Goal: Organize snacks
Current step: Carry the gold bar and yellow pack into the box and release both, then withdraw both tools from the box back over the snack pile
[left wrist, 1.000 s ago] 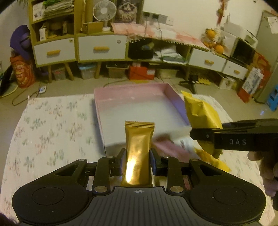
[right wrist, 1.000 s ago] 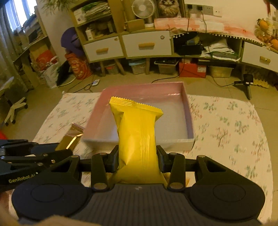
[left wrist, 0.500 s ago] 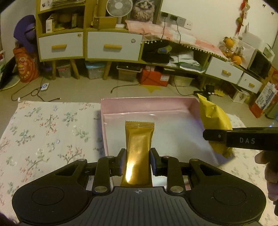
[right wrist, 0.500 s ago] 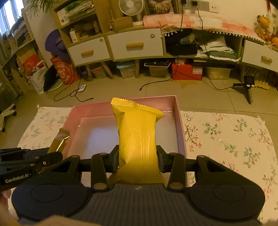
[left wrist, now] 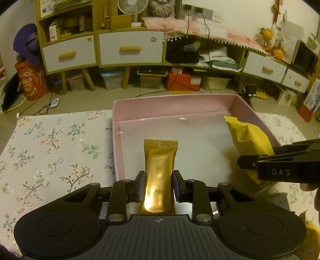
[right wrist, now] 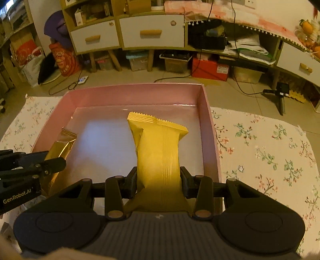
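- Snacks are both over the pink box (right wrist: 208, 128): gold sachet (left wrist: 160, 172) clamped in the left hand-held gripper (left wrist: 159, 185), yellow packet (right wrist: 158, 158) clamped in the right hand-held gripper (right wrist: 159, 183).
- Lower each near the box floor before letting go.
- Lay them side by side, apart, so neither overlaps.

Floral cloth (left wrist: 50, 152) on floor — white-drawer cabinets (right wrist: 152, 34) behind, red box (right wrist: 210, 68), fan (left wrist: 132, 8) on top.
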Motion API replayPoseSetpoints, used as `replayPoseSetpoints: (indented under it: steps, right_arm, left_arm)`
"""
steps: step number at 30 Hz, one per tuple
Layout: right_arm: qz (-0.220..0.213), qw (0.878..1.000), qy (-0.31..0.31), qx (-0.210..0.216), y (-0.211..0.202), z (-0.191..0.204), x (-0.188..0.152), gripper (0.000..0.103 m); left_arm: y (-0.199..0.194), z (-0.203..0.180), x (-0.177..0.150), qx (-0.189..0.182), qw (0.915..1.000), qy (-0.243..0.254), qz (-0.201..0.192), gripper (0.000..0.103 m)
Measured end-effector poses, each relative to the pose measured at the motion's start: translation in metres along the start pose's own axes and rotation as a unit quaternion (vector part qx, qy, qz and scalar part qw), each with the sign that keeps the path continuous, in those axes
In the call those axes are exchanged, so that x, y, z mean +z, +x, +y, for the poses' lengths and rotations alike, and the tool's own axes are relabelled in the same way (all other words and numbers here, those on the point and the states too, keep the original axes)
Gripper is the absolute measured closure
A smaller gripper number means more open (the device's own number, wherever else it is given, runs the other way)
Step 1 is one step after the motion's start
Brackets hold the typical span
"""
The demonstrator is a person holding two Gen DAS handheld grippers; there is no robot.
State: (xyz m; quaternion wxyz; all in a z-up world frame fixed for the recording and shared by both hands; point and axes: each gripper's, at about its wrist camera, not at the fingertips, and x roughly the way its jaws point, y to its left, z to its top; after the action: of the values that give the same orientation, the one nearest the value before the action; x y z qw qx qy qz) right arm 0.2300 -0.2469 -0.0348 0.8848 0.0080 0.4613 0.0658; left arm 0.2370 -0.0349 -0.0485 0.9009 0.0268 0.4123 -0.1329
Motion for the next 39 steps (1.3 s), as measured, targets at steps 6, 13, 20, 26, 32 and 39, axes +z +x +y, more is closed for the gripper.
replayPoseSetpoints:
  steps: [6, 13, 20, 26, 32, 39]
  right_arm:
    - [0.030, 0.999, -0.001, -0.010, 0.000, 0.004, -0.005, 0.064]
    - [0.003, 1.000, -0.012, -0.020, -0.008, 0.007, -0.005, 0.063]
    - [-0.034, 0.999, 0.002, -0.009, -0.035, 0.006, 0.002, 0.043]
    - [-0.049, 0.999, 0.010, -0.014, -0.057, 0.006, 0.001, 0.029]
    - [-0.041, 0.998, 0.041, -0.005, -0.078, 0.007, -0.008, 0.019]
    - [-0.047, 0.998, 0.045, -0.012, -0.104, 0.014, -0.023, 0.013]
  left_arm:
    - [-0.001, 0.002, -0.005, 0.006, 0.9999, 0.009, 0.009, 0.077]
    - [-0.005, 0.001, -0.005, 0.003, 0.9999, 0.003, 0.012, 0.076]
    - [-0.024, -0.008, -0.002, -0.008, 0.9999, 0.008, -0.005, 0.054]
    - [-0.047, -0.015, -0.003, -0.010, 0.9998, 0.012, -0.012, 0.036]
    - [-0.076, -0.019, -0.010, -0.005, 0.9997, 0.018, -0.014, 0.023]
    - [-0.107, -0.021, -0.024, -0.010, 0.9998, 0.016, -0.012, 0.015]
